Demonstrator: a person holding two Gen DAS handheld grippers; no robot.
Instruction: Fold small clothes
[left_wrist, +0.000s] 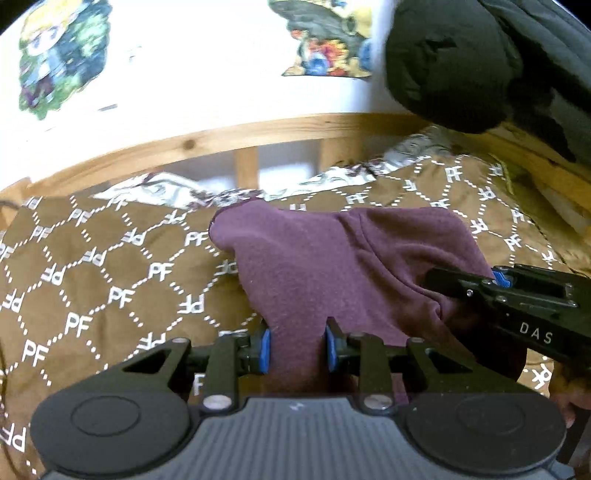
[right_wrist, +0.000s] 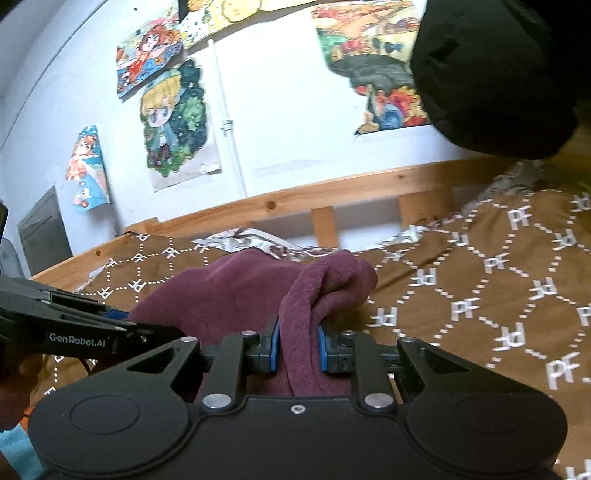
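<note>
We note a maroon garment (left_wrist: 332, 266) of soft, matt fleece. Brown bedspread (left_wrist: 110, 280): smooth woven cloth, white print. Bed rail (right_wrist: 332, 192): bare knotty pine. Left gripper (left_wrist: 297, 347): matt black plastic, blue rubbery pads (left_wrist: 265, 349), shiny metal rivets. Wall drawings (right_wrist: 173, 122): paper.

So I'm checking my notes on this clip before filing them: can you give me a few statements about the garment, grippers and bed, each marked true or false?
1. Both grippers grip the maroon garment. True: the left gripper and the right gripper each pinch its fabric.
2. The garment is blue. False: it is maroon.
3. The brown bedspread carries a repeated PF pattern. True.
4. The bed frame is metal. False: it is light wood.
5. The wall is bare. False: cartoon drawings hang on it.
</note>
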